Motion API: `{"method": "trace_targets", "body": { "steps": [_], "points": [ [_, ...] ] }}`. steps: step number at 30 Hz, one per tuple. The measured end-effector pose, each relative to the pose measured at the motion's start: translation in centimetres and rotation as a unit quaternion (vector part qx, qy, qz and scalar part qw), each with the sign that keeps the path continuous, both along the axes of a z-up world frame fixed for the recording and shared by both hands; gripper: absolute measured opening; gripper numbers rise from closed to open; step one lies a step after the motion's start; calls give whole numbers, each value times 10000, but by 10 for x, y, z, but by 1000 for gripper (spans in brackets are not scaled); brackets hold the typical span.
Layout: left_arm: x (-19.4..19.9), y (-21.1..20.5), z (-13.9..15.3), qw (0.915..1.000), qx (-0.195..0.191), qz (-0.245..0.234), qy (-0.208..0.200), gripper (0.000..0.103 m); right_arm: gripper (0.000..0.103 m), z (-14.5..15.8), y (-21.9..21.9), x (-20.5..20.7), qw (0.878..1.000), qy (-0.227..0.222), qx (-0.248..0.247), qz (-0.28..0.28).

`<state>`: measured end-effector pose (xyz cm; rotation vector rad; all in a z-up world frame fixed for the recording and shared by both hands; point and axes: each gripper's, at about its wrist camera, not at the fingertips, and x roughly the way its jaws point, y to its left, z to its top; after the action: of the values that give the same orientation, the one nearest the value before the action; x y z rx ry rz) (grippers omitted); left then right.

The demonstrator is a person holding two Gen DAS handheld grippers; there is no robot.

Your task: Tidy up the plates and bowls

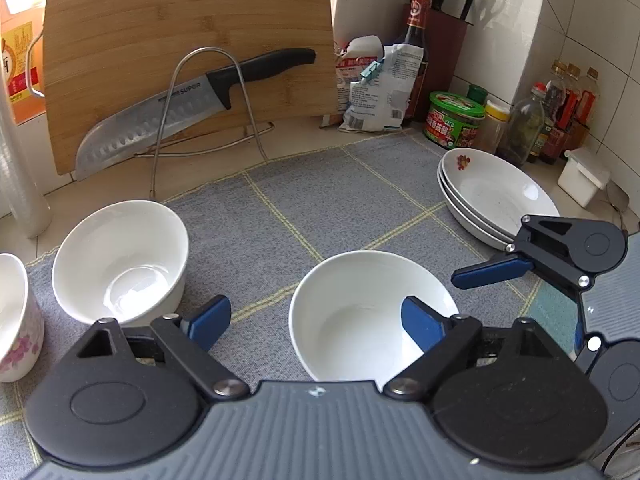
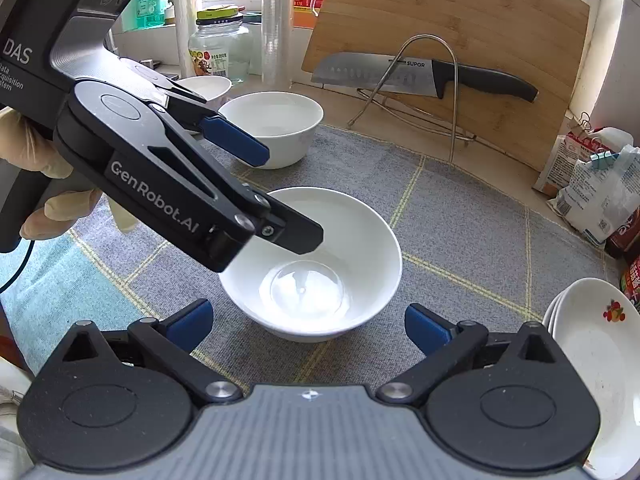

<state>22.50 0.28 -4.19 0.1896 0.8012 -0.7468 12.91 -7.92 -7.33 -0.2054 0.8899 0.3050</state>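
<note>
A white bowl (image 1: 360,316) (image 2: 320,264) sits on the grey mat. My left gripper (image 1: 316,322) is open, its right finger inside the bowl and its left finger outside the rim. It also shows in the right wrist view (image 2: 276,196), over the bowl's left rim. My right gripper (image 2: 308,324) is open and empty, just before the bowl. A second white bowl (image 1: 120,260) (image 2: 276,128) stands further left. A flowered bowl (image 1: 16,316) is at the far left. A stack of white plates (image 1: 496,196) (image 2: 596,356) lies at the right.
A bamboo cutting board (image 1: 188,52) leans at the back with a large knife (image 1: 176,112) on a wire rack (image 1: 216,104). Bags (image 1: 376,92), sauce bottles (image 1: 560,112), a knife block (image 1: 444,40) and a green tub (image 1: 456,120) crowd the right corner. A glass jar (image 2: 220,48) stands back left.
</note>
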Motion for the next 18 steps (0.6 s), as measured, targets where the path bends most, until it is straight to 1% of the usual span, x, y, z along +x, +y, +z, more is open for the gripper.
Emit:
{"method": "trace_targets", "body": {
  "steps": [3, 6, 8, 14, 18],
  "points": [
    [-4, 11, 2, 9996, 7, 257, -92, 93, 103, 8, -3, -3, 10000, -46, 38, -34],
    [-7, 23, 2, 9979, 84, 613, -211, 93, 103, 17, -6, -3, 9999, -114, 62, -67],
    [-8, 28, -1, 9950, 273, 883, -367, 93, 103, 23, -6, -1, 9998, -154, 65, -71],
    [-4, 38, -8, 9854, 690, 1305, -852, 93, 103, 32, -3, 18, 9999, -113, 28, -38],
    [4, 44, -15, 9820, 698, 1530, -863, 93, 103, 36, 3, 38, 9998, -78, 126, 164]
  ]
}}
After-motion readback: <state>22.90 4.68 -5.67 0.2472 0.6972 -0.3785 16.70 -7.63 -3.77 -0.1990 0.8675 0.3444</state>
